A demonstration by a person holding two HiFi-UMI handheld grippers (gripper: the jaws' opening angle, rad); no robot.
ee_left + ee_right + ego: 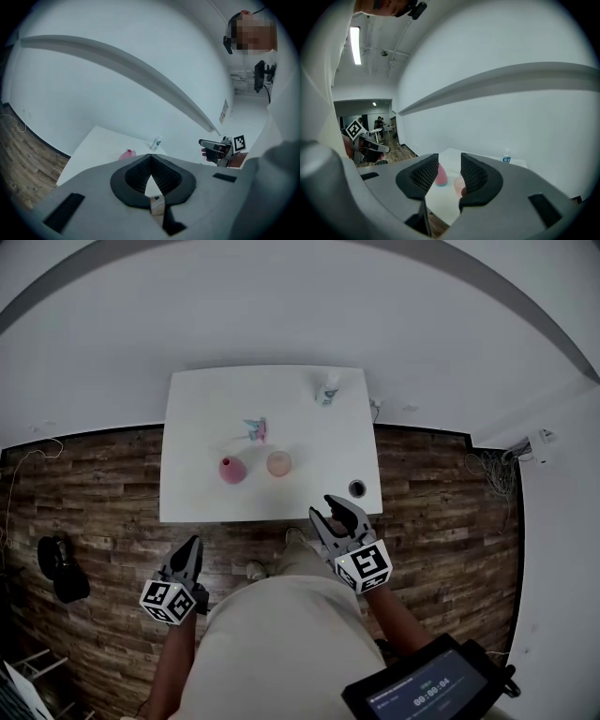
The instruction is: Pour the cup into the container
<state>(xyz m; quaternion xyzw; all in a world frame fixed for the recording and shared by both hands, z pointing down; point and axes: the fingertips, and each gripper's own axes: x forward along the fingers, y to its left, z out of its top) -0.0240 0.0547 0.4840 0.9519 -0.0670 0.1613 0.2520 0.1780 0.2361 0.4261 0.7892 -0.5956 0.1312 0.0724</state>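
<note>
Both are held off the near edge of the white surface (pixel 206 409). The left hand-held gripper (pixel 191 545) has its jaws together with nothing in them. The right hand-held gripper (pixel 330 507) shows a narrow gap between its jaws, also empty. The pink cup (pixel 232 470) sits mid-surface, just left of the peach container (pixel 278 463), not touching. There's a bottle (pixel 327 390) at the far right edge.

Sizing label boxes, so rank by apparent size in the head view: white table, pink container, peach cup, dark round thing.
Largest: white table.
Next: pink container and peach cup, about alike, so unranked.
Smallest: dark round thing.
</note>
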